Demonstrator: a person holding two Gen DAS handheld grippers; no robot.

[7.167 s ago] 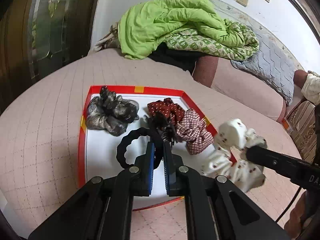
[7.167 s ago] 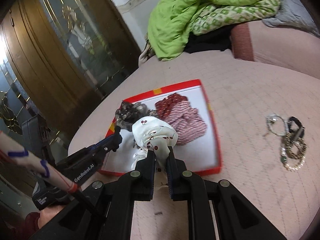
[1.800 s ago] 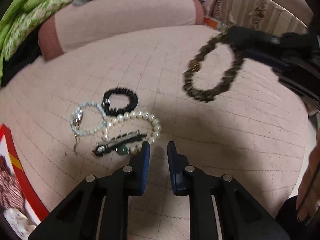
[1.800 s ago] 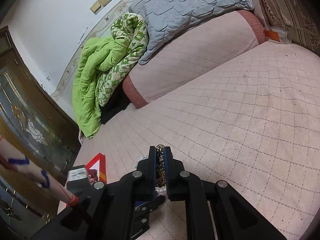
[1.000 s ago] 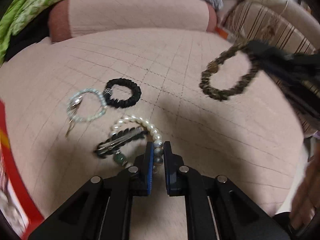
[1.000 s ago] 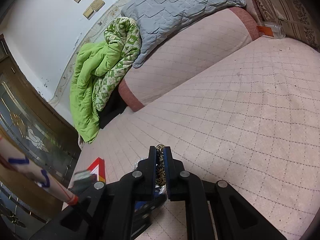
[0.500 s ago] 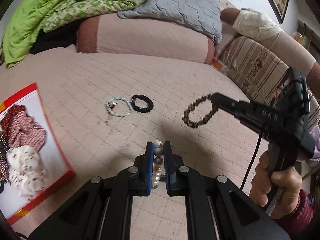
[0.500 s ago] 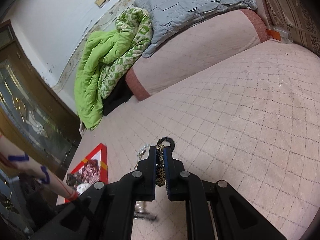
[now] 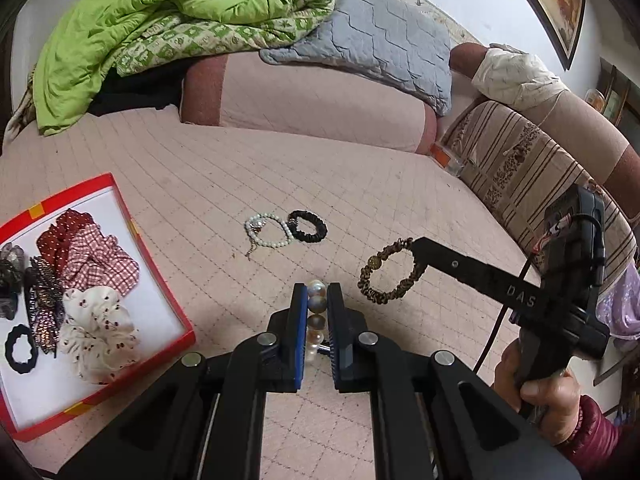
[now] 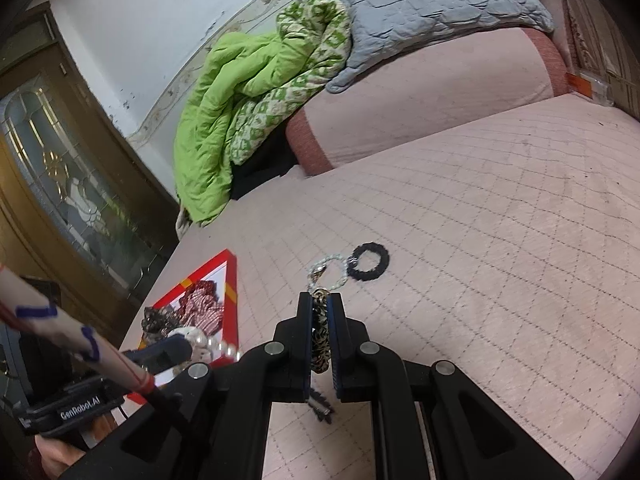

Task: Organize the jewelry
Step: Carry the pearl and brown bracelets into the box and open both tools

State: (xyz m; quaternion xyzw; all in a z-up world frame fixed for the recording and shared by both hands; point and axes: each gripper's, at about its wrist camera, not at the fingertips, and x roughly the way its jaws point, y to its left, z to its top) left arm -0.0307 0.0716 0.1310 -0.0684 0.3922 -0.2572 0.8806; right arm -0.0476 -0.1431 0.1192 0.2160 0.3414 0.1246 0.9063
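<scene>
My left gripper (image 9: 317,292) is shut on a pearl bracelet (image 9: 315,305) and holds it above the pink quilted bed. My right gripper (image 10: 319,300) is shut on a brown leopard-print bracelet (image 10: 320,336), which hangs as a loop in the left wrist view (image 9: 386,272). A white bead bracelet (image 9: 266,232) and a black bracelet (image 9: 307,227) lie side by side on the bed ahead. They also show in the right wrist view, the white bead bracelet (image 10: 328,270) left of the black one (image 10: 368,266). A dark clip (image 10: 320,404) lies under my right gripper.
A red-rimmed white tray (image 9: 160,276) with several scrunchies lies at the left; its corner shows in the right wrist view (image 10: 231,280). A green quilt (image 9: 160,12), a grey pillow (image 9: 380,44) and a bolster (image 9: 320,108) lie at the back. A striped sofa (image 9: 540,184) stands at the right.
My left gripper closed on the pearl bracelet and lifted it off the bed, pulling back and up. My right gripper kept holding the leopard-print bracelet in the air.
</scene>
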